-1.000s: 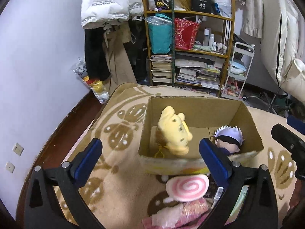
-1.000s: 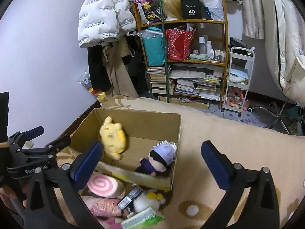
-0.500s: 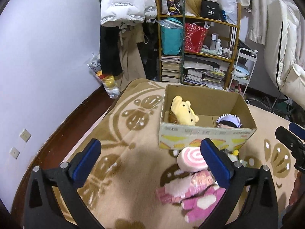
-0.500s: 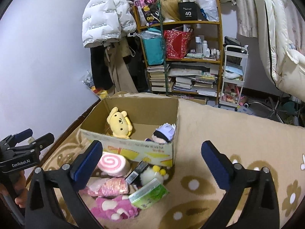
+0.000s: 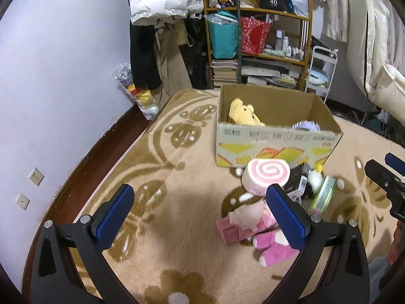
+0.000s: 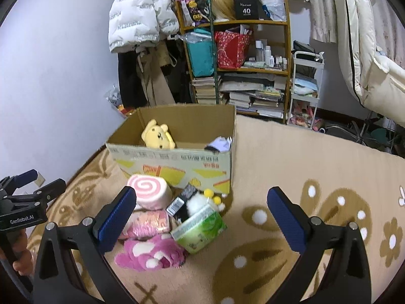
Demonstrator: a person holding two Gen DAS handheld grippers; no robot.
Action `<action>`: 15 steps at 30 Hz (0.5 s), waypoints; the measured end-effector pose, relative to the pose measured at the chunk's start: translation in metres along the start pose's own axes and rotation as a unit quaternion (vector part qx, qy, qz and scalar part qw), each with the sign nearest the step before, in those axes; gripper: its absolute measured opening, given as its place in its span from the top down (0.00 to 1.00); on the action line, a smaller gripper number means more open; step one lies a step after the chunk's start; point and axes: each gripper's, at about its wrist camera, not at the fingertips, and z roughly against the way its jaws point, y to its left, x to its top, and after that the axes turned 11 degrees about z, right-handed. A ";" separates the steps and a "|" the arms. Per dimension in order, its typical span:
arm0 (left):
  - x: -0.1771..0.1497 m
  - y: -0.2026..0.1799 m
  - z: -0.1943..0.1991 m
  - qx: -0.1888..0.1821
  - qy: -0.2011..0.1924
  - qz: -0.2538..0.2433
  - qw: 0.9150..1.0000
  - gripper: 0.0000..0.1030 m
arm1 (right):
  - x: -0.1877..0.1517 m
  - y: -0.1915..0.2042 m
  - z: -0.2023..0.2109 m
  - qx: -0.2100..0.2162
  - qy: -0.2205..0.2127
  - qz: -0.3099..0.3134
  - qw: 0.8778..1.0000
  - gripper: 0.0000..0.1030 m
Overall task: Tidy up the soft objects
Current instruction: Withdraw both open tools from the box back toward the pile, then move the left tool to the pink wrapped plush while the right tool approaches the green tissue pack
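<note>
- Soft tan carpet with brown flower and butterfly shapes [image 5: 162, 202] covers the floor, and a messy wooden shelf of books and bags [image 6: 238, 58] stands by the back wall.
- My open brown cardboard box [image 6: 177, 162] sits on the carpet.
- Inside it are a yellow plush bear [image 6: 158, 135] and a small doll with white hair [image 5: 305, 126].
- Right in front of the box lies a pile: a round pink swirl-roll cushion [image 5: 265, 174], a fuzzy pink plush [image 6: 149, 253] and a green tissue pack [image 6: 200, 228].
- My left tongs [image 5: 200, 215] are spread wide and hold nothing.
- My right tongs [image 6: 200, 215] are spread wide too, above the pile.
</note>
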 end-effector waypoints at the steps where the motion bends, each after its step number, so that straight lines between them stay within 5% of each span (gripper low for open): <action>1: -0.002 0.000 -0.004 0.001 0.005 -0.002 1.000 0.00 | -0.003 0.001 -0.002 0.000 0.003 0.000 1.000 0.00; 15: -0.024 -0.016 -0.052 -0.006 0.056 -0.032 0.998 0.00 | -0.027 0.007 -0.044 0.006 0.056 0.002 0.998 0.00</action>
